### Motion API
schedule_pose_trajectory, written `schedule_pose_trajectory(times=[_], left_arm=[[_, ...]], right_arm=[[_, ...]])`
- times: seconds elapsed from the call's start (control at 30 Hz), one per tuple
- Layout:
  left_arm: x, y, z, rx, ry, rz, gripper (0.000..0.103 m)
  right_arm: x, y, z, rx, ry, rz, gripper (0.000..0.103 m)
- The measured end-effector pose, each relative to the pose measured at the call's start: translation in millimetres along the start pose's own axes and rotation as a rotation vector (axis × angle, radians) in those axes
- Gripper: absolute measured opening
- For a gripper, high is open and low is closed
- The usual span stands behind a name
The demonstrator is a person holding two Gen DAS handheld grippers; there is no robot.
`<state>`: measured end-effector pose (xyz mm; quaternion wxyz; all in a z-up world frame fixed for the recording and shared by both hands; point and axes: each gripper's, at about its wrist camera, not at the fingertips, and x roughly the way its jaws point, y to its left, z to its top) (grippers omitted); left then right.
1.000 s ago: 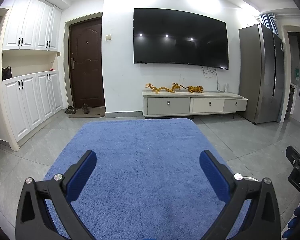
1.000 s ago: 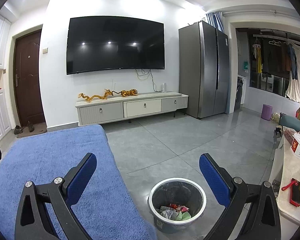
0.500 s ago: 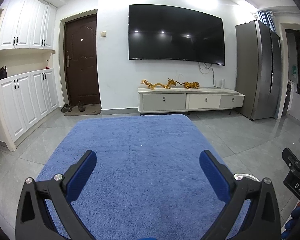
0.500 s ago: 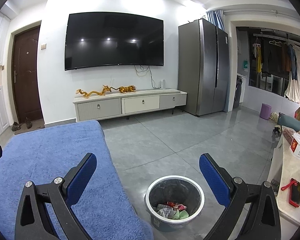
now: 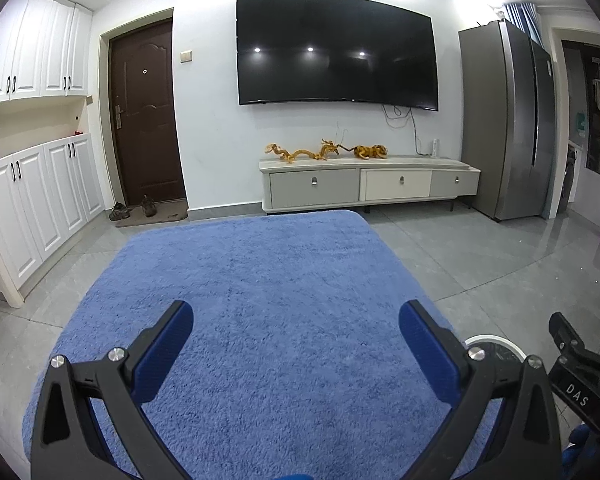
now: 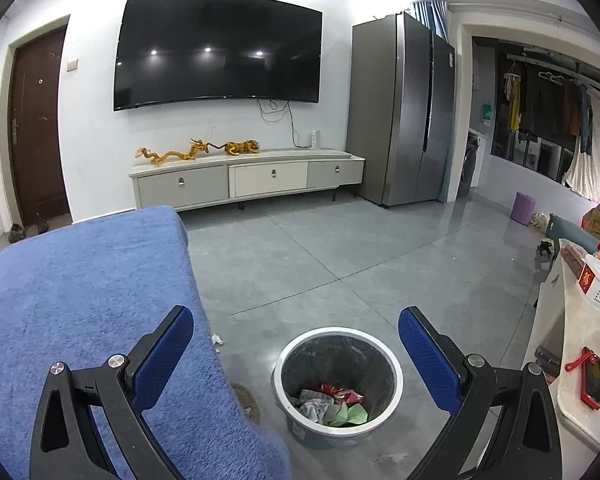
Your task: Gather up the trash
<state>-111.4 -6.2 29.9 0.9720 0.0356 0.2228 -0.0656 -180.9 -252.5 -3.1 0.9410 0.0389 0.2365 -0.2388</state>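
Observation:
A grey bin with a white rim (image 6: pixel 396 380) stands on the floor tiles and holds crumpled trash (image 6: pixel 332 402) in red, grey and green. My right gripper (image 6: pixel 296 334) hovers above it, open, nothing between its blue pads. A small white scrap (image 6: pixel 217 339) lies on the floor beside the blue cover's edge. My left gripper (image 5: pixel 296 338) is open over the blue fuzzy cover (image 5: pixel 260 280), empty. The bin's rim (image 5: pixel 496 340) peeks out behind the left gripper's right finger. No trash shows on the cover.
A TV cabinet (image 6: pixel 244 180) with golden figurines sits under a wall TV (image 6: pixel 220 48). A steel fridge (image 6: pixel 404 112) stands to the right. A counter (image 6: pixel 580 360) with a red phone and a basket lies at far right. White cupboards (image 5: pixel 36 184) and a brown door (image 5: pixel 146 120) are on the left.
Both views have tilted and shifted a little; the bin sits slightly higher and fuller in the right wrist view. Both grippers stay open and empty.

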Motion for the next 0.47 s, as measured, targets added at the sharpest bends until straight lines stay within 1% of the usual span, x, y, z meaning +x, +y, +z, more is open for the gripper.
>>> schedule_pose_trajectory(times=[0.17, 0.47], left_arm=[[11, -6, 1, 0.01, 0.0, -0.001, 0.103], [27, -6, 0, 0.02, 0.031, 0.005, 0.103]], right_arm=[[5, -1, 2, 0.004, -0.025, -0.005, 0.103], [23, 7, -2, -0.031, 0.015, -0.003, 0.103]])
